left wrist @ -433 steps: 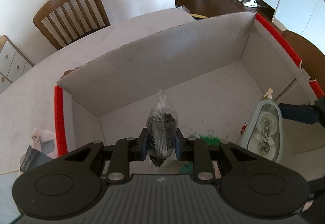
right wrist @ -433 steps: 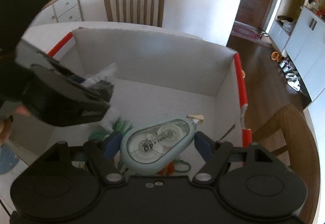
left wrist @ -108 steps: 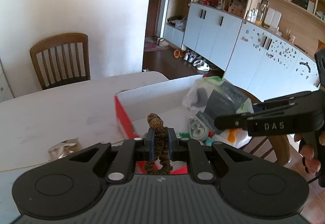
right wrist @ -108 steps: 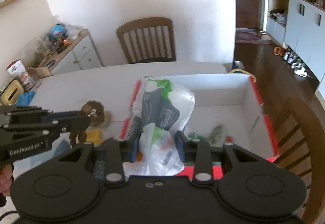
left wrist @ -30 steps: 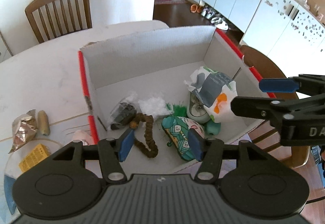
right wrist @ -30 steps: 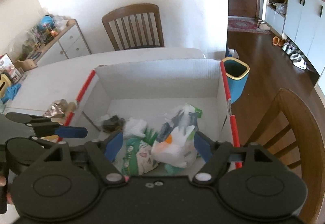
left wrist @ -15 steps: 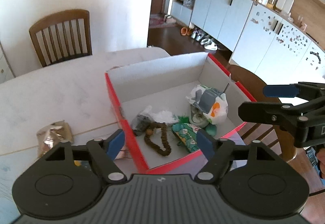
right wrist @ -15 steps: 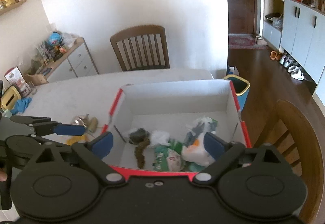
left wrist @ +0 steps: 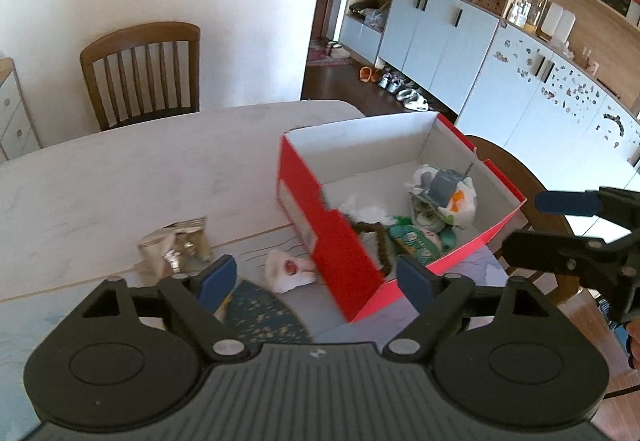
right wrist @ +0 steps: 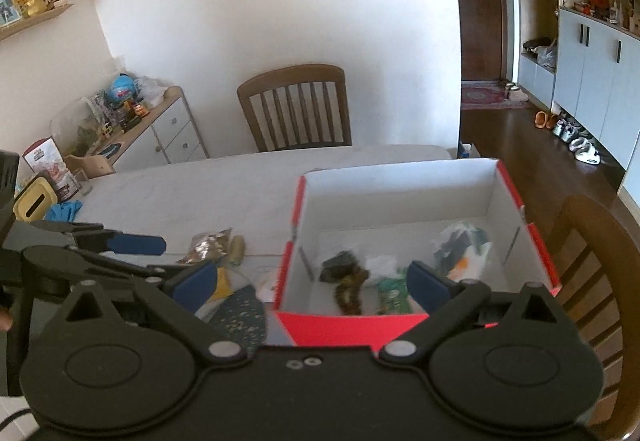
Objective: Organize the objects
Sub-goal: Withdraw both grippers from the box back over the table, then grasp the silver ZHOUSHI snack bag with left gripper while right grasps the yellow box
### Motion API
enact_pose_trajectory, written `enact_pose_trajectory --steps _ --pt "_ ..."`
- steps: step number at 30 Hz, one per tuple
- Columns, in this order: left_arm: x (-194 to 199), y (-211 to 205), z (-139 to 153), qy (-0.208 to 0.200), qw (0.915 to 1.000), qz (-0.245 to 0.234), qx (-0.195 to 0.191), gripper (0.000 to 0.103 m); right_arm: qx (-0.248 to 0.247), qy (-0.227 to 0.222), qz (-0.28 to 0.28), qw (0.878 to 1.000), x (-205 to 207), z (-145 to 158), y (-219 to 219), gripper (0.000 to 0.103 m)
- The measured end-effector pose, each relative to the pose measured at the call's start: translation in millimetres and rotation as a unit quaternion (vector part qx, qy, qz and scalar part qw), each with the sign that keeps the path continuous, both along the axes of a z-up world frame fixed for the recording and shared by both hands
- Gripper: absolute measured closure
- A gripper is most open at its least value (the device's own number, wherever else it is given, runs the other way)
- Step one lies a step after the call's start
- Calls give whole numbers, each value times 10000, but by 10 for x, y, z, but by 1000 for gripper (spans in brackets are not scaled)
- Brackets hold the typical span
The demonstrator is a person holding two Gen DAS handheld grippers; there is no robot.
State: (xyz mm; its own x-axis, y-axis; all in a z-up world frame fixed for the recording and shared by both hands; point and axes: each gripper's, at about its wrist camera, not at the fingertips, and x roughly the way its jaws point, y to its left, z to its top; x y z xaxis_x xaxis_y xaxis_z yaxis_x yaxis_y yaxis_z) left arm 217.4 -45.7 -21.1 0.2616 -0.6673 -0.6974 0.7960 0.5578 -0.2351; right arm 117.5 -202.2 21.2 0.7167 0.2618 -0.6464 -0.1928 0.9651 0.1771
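We hold the left hand-held gripper and right hand-held gripper wide open, empty; the red box sits on the desk just ahead, the foil packet front-left of the left one

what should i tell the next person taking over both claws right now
Left claw: open, empty, above the table's near edge.
Right claw: open, empty, over the box's near wall.
In the red box: brown beaded string, green pouch, white plastic bag, dark packet, white wad.
On the table, left of the box: foil wrapper, small tan cylinder, white pink-marked item, yellow piece.
Left to do: probably box those four.
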Motion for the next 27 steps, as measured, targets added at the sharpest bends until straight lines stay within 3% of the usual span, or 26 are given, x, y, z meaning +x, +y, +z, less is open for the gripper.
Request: enact_pose_trajectory --steps 6,13,19,27 --pt "199 316 -69 -144 9998 -39 -102 11 -42 74 25 10000 -74 -47 300 2" --pt "554 558 -229 60 10000 28 -37 11 -253 187 208 9993 -106 -166 733 2" --pt "899 623 -405 115 9994 323 64 11 -286 331 253 9987 -44 -320 1045 2" --pt "1206 545 -662 162 9994 305 94 11 -523 458 383 9968 92 -567 1435 3"
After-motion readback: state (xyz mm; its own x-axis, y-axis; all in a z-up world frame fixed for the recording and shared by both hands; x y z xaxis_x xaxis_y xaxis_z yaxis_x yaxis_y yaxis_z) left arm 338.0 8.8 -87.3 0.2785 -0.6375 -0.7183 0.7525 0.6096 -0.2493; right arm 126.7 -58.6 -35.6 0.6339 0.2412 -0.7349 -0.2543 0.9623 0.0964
